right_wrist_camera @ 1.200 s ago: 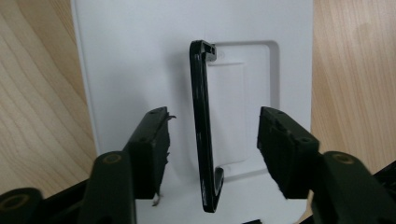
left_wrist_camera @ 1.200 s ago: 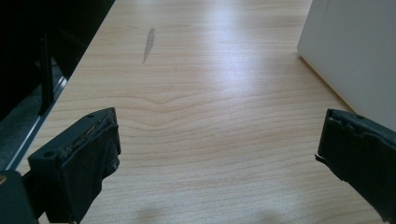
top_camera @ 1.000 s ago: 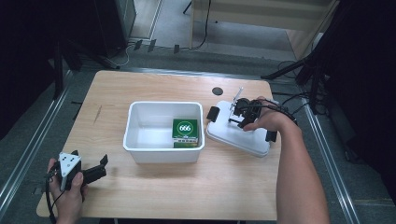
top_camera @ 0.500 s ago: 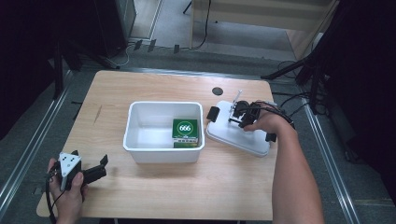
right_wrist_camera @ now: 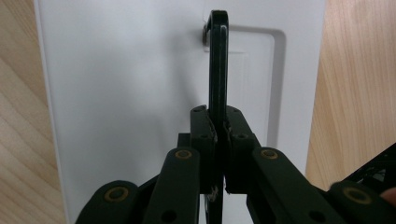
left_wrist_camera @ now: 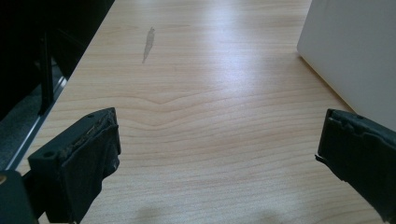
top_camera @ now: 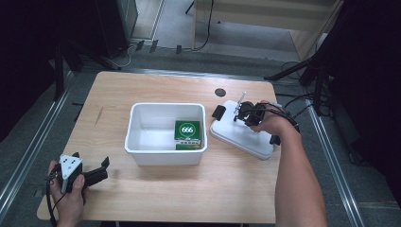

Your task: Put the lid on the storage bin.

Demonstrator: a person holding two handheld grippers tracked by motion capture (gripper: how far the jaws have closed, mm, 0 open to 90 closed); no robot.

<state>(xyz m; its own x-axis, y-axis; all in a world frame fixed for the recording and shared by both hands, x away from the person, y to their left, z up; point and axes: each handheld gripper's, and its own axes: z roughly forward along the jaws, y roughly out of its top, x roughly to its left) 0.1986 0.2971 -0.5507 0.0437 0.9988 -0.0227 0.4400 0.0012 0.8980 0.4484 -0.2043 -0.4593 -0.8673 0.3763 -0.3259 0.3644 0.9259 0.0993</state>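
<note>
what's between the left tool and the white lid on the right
The white bin with a green box inside, seen in the high view.

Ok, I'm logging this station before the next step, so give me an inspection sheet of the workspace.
Surface: wooden table, one dark streak.
Job's things: white lid flat on the table, its black handle raised; white bin holds a green box.
Clutter: nothing seen.
Grippers: right claw has just been closing, now clamped on the handle; left claw open, nothing between.
Cables: black ones trail behind the right claw.
Surroundings: dark floor, wooden furniture behind.
</note>
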